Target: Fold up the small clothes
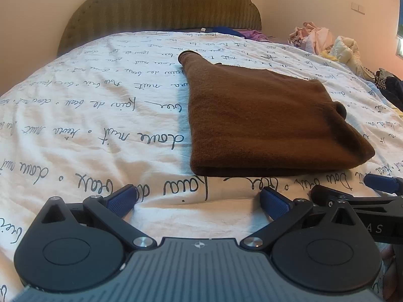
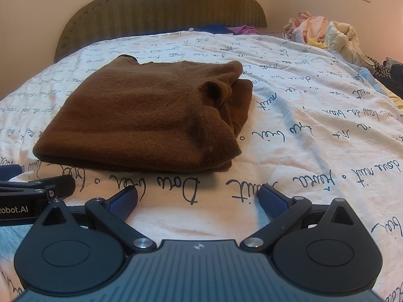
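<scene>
Center of both wrist views, sitting on the white bedspread [image 1: 88,130] with the cursive print, is the brown knit garment [image 1: 264,120], and it looks to me like it's already folded into a thick, roughly rectangular bundle. From my right wrist view you can see the stacked layers on the right side of the bundle, with a rolled bit, maybe a cuff or collar, tucked on top. One corner pokes out toward the headboard [image 1: 161,12] in the upper part of the left view, so it's not super tidy, but I'd call this piece basically done.

Tool status: my left gripper [image 1: 197,200] has its jaws spread wide and holds nothing, parked low in the frame just short of the garment's near edge. Same story for the right gripper [image 2: 197,200], wide apart, nothing in it, just short of the bundle. Neither blue pad touches the fabric as far as I can tell.

What's left, I think: there's a heap of pale clothes [image 2: 325,34] in the upper right of both views, well apart from the brown one, plus some darker stuff at the far right edge. If those count as the small clothes, that's the remaining work. Maybe a quick straighten on that stray corner first.
</scene>
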